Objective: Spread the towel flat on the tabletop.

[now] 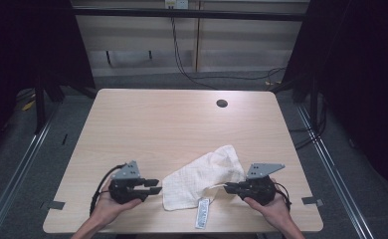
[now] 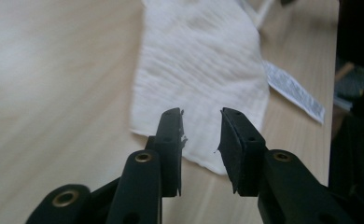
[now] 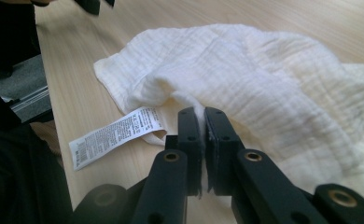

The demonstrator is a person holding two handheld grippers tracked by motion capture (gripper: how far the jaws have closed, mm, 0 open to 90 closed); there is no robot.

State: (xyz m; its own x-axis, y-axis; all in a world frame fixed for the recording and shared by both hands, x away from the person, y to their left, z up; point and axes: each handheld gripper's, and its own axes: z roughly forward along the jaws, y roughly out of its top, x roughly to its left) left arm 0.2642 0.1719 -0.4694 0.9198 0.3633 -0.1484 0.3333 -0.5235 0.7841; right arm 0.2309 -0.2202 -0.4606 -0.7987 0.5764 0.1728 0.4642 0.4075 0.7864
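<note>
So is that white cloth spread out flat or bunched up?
Bunched up. The white cloth lies crumpled in folds on the table, one edge pinched in the right gripper.

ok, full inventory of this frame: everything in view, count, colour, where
cloth: 1, cream-white, crumpled, near edge of table between the two grippers
label: 1, white with print, attached at cloth's near edge, lying flat on table
table: 1, light wood, centre of high view
hole: 1, dark, round, far right part of tabletop
tape marks: 2, grey, near left and near right table edges
cables: several, black, floor and wall beyond table
left hand-held gripper: 1, black with grey plate, left of cloth, jaws apart, cloth edge in front of them, not pinched
right hand-held gripper: 1, black with grey plate, right of cloth, jaws shut on a cloth fold
hands: 2, bottom edge, one on each gripper
</note>
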